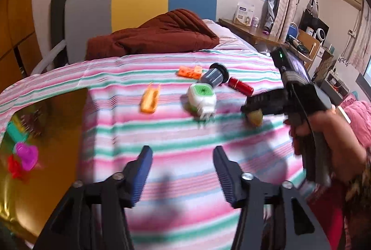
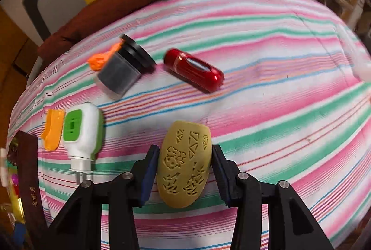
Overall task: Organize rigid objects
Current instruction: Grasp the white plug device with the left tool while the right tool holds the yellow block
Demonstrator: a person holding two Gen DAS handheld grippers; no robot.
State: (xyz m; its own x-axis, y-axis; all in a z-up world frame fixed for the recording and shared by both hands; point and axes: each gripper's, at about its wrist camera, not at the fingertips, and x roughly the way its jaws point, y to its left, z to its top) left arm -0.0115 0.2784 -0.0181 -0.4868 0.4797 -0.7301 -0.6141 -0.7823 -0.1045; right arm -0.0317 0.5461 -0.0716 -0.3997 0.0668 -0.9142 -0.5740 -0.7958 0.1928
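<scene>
My right gripper (image 2: pixel 184 148) is shut on a yellow oval piece (image 2: pixel 184 166) with carved patterns, held just over the striped bedsheet (image 2: pixel 278 87). In the left wrist view that right gripper (image 1: pixel 250 108) shows the yellow piece (image 1: pixel 255 116) at its tip. My left gripper (image 1: pixel 182 150) is open over bare sheet, nothing between its fingers. Ahead lie an orange clip (image 1: pixel 149 100), a white and green plug-in device (image 1: pixel 201 97), a grey cylinder with a black cap (image 1: pixel 214 77), a red capsule (image 1: pixel 240 86) and an orange block (image 1: pixel 189 71).
A gold-lined box (image 1: pixel 58 134) sits at the left edge of the bed, holding a pink heart (image 1: pixel 26 155) and other small toys. A brown quilt (image 1: pixel 157 36) lies by the headboard. A person's hand (image 1: pixel 336 134) grips the right tool. A cluttered desk (image 1: pixel 301 41) stands beyond.
</scene>
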